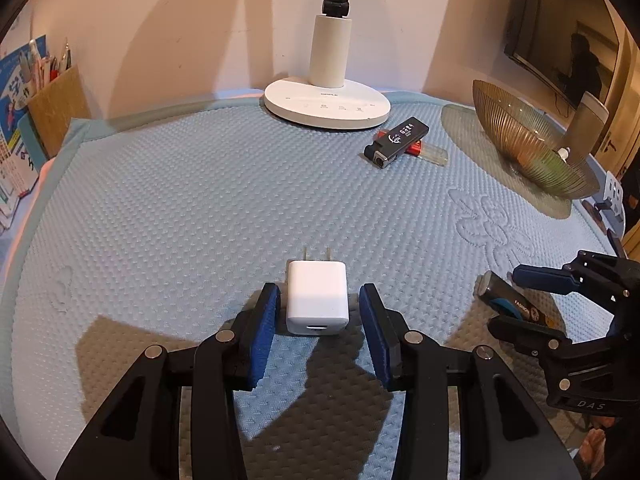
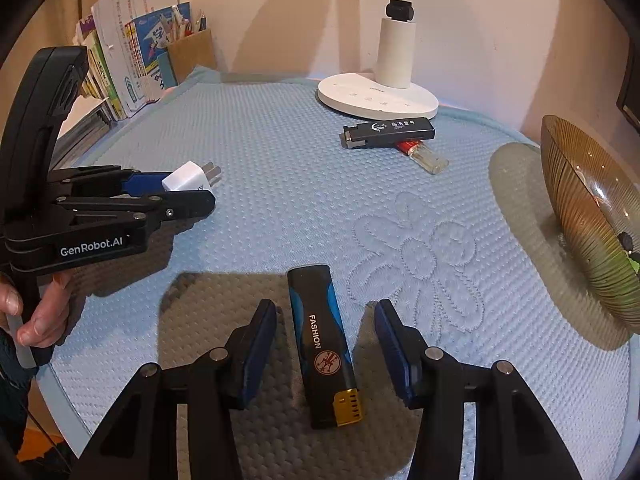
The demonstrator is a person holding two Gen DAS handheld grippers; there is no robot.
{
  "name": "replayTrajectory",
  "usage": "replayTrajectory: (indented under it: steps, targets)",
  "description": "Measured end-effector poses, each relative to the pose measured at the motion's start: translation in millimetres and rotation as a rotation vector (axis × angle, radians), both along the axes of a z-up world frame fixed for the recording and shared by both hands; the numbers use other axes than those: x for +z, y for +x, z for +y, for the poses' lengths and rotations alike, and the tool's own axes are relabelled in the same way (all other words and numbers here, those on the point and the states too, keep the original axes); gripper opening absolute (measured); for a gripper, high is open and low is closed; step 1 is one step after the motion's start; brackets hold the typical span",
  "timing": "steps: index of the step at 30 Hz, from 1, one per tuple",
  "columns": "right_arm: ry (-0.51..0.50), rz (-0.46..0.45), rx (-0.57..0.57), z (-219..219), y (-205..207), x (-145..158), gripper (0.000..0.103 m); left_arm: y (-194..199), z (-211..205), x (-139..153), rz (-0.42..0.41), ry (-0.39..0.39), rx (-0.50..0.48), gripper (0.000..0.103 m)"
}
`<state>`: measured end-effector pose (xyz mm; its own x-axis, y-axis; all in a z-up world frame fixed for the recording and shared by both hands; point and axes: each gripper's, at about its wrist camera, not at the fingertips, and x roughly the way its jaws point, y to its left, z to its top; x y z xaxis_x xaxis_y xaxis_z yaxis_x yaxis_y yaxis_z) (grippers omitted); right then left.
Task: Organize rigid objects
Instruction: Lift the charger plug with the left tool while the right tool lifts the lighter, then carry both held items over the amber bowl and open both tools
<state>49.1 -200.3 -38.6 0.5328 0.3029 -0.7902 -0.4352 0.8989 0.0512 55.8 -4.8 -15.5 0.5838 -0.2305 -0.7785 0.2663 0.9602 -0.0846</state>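
Observation:
A white plug charger [image 1: 317,303] lies on the blue mat between the open fingers of my left gripper [image 1: 319,296]; small gaps show on both sides. It also shows in the right wrist view [image 2: 191,178]. A black and blue "FASHION" lighter [image 2: 325,344] lies between the open fingers of my right gripper [image 2: 326,312], untouched; the left wrist view shows it too [image 1: 512,304]. A black lighter [image 1: 396,142] lies across a red and clear lighter [image 1: 430,153] near the lamp. A ribbed amber glass bowl [image 1: 528,140] stands at the right.
A white desk lamp [image 1: 326,100] stands at the back of the blue quilted mat [image 1: 200,208]. Books and a pen holder [image 2: 188,52] stand at the back left. The wall runs behind the table.

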Motion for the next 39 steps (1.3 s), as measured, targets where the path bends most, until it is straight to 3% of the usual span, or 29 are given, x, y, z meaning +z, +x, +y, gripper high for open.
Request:
replayTrajectory:
  steps: [16,19,20,26,30,33,36,39]
  targets:
    - [0.039,0.027,-0.011,-7.1,-1.6,2.8,0.049,1.3,-1.5,-1.7,0.0,0.017,0.004,0.039]
    - [0.006,0.023,-0.002,-2.3,-4.3,4.5,0.034,2.8,-4.3,-2.0,-0.004,0.032,0.004,0.037]
    - [0.012,0.028,0.004,-1.8,-5.0,5.3,0.025,3.0,-5.4,-1.9,-0.008,0.039,-0.001,0.026]
    - [0.039,0.061,0.029,-11.8,-20.5,7.3,0.022,0.3,-4.0,5.2,-0.006,0.002,-0.012,0.024]
    - [0.126,0.061,-0.021,-47.8,-35.5,18.9,0.022,-2.3,-14.2,20.1,-0.016,-0.043,-0.037,0.024]
    - [0.181,0.005,-0.117,-89.5,-47.3,40.4,0.022,-2.3,-36.7,43.1,-0.059,-0.053,-0.085,0.024]
    - [0.183,-0.091,-0.24,-135.9,-57.1,68.4,0.022,4.0,-69.1,70.3,-0.103,-0.062,-0.128,0.024]
    - [0.114,-0.196,-0.371,-180.1,-53.4,95.6,0.022,18.6,-110.8,99.3,-0.148,-0.098,-0.198,0.024]
